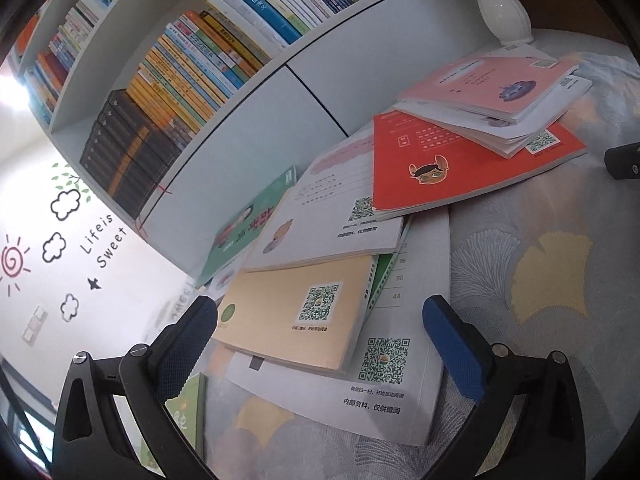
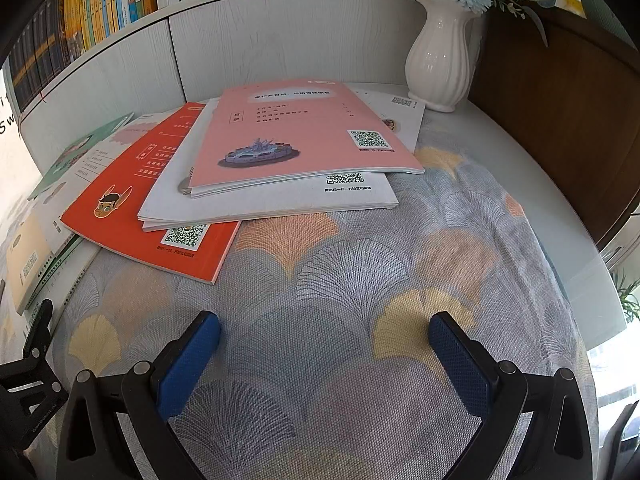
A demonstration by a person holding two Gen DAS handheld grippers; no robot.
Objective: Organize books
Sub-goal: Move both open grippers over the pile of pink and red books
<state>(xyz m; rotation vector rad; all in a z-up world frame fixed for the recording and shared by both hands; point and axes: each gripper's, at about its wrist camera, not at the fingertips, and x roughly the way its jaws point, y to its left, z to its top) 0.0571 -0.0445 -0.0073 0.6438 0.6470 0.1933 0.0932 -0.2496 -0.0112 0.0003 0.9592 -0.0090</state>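
Observation:
Several thin books lie in a loose overlapping pile on the patterned tablecloth (image 2: 360, 280). In the left wrist view a tan book (image 1: 296, 312) lies on a white book (image 1: 392, 380), with a red book (image 1: 460, 168) and a pink book (image 1: 492, 84) farther back. My left gripper (image 1: 320, 328) is open, its fingers straddling the tan and white books just above them. In the right wrist view the pink book (image 2: 296, 132) tops a white book (image 2: 272, 200) and the red book (image 2: 132, 216). My right gripper (image 2: 324, 340) is open over bare cloth, nothing between its fingers.
A white bookshelf (image 1: 248, 92) full of upright books stands behind the pile, with closed cabinet panels (image 2: 280, 44) below. A white vase (image 2: 440, 60) with blue flowers stands at the back right by a brown wooden panel (image 2: 560, 120). A green book (image 1: 248, 224) leans against the cabinet.

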